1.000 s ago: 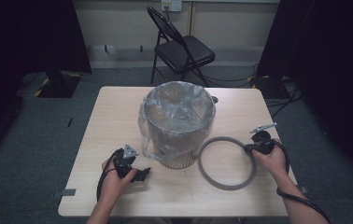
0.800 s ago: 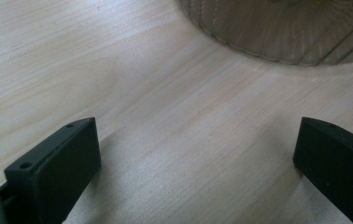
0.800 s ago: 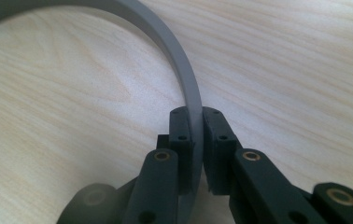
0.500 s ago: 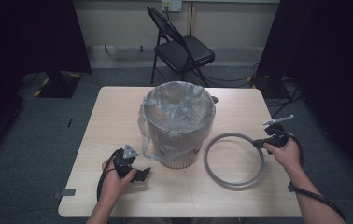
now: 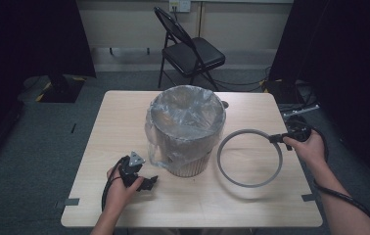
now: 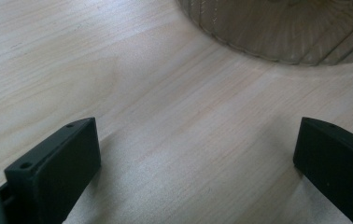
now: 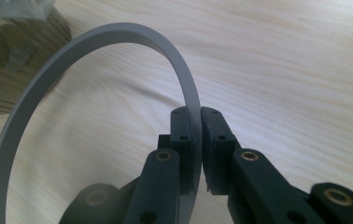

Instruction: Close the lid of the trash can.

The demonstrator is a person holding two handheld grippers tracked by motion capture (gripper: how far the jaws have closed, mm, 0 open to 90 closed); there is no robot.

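Observation:
A ribbed bin lined with a clear plastic bag stands in the middle of the table. To its right a grey ring hangs above the tabletop. My right gripper is shut on the ring's right edge; in the right gripper view the ring passes between the closed pads of the right gripper. At the front left my left gripper rests low on the table, open, with bare wood between the fingers and the bin's base ahead.
A black folding chair stands behind the table. Cables lie on the floor at the right. Tape marks sit at the table's front corners. Dark curtains hang on both sides.
My right gripper has lifted the grey ring off the table and carried it up and to the right. The left gripper has stayed where it was.

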